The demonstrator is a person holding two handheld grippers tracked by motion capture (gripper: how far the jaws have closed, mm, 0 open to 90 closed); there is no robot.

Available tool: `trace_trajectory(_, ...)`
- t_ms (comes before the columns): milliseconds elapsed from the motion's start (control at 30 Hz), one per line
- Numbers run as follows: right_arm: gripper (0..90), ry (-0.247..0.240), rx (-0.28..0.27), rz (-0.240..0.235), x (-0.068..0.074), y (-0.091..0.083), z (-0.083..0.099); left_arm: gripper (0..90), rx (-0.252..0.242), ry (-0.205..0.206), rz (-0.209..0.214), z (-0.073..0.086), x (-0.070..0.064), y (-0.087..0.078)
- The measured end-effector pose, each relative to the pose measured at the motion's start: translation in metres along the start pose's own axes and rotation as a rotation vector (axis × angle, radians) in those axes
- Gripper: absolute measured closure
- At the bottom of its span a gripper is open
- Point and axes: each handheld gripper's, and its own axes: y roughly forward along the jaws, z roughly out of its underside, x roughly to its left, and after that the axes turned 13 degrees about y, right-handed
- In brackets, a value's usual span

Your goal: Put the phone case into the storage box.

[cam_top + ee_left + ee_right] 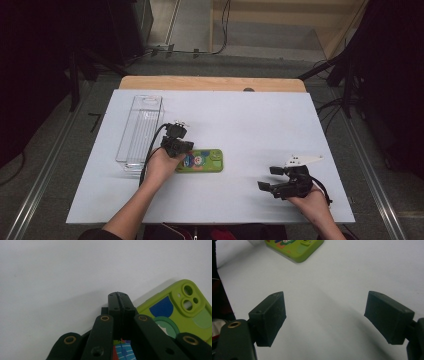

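Phone case (201, 161) lies lengthwise left-right (lenses rightward); left jaws pressed together, right spread.

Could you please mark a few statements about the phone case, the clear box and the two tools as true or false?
1. The left tool has its jaws pressed together. True.
2. The right tool grips the phone case. False: its jaws stand wide apart over the bare white table.
3. The green phone case lies inside the clear box. False: it lies flat on the table, to the right of the clear box.
4. The clear box stands at the table's left part. True.
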Motion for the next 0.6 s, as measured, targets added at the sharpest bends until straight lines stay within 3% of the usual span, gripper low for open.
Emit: trace_trajectory(600, 15.2, 0.001, -0.001, -0.001, 0.000, 0.001, 0.000, 90.0, 0.010, 0.001, 0.080, 0.021, -0.009, -0.007)
